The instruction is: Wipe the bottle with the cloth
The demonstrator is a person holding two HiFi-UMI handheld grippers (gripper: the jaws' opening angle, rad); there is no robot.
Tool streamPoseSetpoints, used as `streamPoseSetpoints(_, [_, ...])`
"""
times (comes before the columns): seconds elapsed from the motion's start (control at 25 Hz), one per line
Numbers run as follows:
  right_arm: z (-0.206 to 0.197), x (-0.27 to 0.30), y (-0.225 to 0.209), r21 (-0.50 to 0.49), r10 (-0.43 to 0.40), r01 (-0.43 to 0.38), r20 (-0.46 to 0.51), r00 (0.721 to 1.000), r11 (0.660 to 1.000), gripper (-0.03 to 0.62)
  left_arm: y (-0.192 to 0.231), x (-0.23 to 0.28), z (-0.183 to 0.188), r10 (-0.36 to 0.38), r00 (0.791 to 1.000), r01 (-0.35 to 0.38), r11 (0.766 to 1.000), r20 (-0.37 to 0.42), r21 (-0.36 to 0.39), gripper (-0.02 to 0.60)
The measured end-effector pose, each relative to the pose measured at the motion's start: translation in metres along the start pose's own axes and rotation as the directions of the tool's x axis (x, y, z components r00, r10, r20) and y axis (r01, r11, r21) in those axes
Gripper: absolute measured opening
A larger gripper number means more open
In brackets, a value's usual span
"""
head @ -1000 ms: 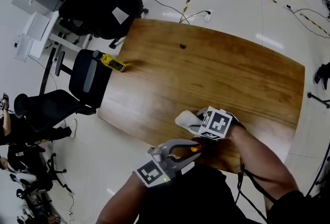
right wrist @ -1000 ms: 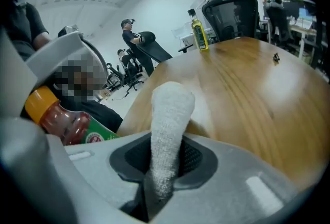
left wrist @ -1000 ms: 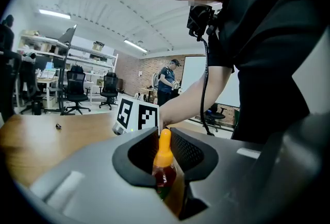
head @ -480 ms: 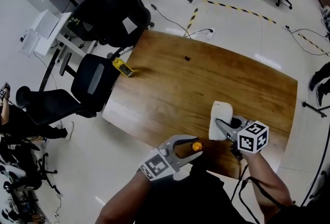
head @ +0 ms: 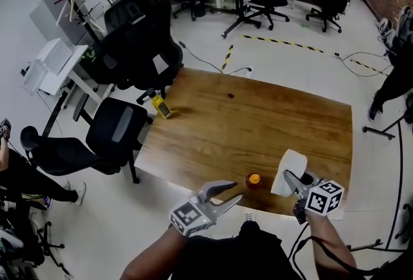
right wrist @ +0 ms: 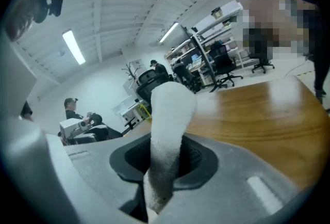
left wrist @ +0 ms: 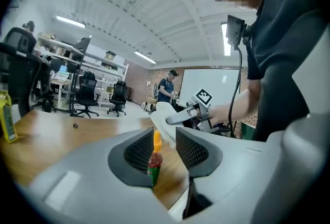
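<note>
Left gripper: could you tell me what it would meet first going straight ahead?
Probably the orange-capped bottle, standing just ahead of the left gripper, whose jaws have just been opening with nothing between them.

- Bright, even light falls from ceiling strip lights [right wrist: 75, 47].
- Pale glare streaks the wooden table [right wrist: 268, 109].
- The 2 gripper views bend strongly, with dark corners.
- Nearest parts look soft.

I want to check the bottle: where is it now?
Head view: the bottle stands near the table's front edge, between the left gripper and the cloth.
</note>
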State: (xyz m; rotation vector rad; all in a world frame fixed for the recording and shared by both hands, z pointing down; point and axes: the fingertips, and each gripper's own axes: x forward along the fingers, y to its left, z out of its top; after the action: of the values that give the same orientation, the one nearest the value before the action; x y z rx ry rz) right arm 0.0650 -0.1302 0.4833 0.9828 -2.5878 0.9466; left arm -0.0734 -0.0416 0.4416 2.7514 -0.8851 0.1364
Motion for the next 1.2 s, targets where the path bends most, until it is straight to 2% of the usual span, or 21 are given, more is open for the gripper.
streamPoseSetpoints(0.12, [-0.008, -0.034, 0.030, 0.059, -0.075, 0.070, 0.094, 0.993, 0.996, 0.081, -0.004, -0.042, 0.003, 0.049, 0.999, -0.049, 0.999, 0.019, -0.015, 0.061])
streamPoseSetpoints(0.16, [-0.014, -0.045, 0.041, 0.071, -0.093, 0.085, 0.118, 0.989, 0.994, 0.081, -0.005, -0.054, 0.000, 0.062, 0.998, -0.062, 0.998, 0.006, -0.032, 0.025])
streamPoseSetpoints(0.2, [-0.021, -0.056, 0.053, 0.079, -0.108, 0.098, 0.135, 0.985, 0.992, 0.081, -0.006, -0.066, -0.003, 0.076, 0.997, -0.076, 0.996, -0.016, -0.048, 0.017])
streamPoseSetpoints(0.44, [-0.082, -0.107, 0.143, 0.054, -0.204, 0.198, 0.152, 0.967, 0.979, 0.081, -0.025, -0.137, -0.024, 0.161, 0.978, -0.179, 0.973, -0.131, -0.145, 0.017])
streamPoseSetpoints(0.68, [-0.139, -0.145, 0.225, 0.087, -0.229, 0.218, 0.146, 0.962, 0.972, 0.081, -0.058, -0.186, -0.042, 0.151, 0.959, -0.201, 0.959, -0.240, -0.198, 0.017])
streamPoseSetpoints(0.92, [-0.157, -0.170, 0.251, 0.095, -0.273, 0.260, 0.163, 0.948, 0.961, 0.081, -0.083, -0.201, -0.037, 0.109, 0.973, -0.157, 0.959, -0.204, -0.234, 0.017])
streamPoseSetpoints(1.2, [-0.166, -0.183, 0.260, 0.064, -0.241, 0.234, 0.150, 0.959, 0.970, 0.081, -0.098, -0.208, -0.029, 0.156, 0.976, -0.192, 0.948, -0.154, -0.255, 0.017])
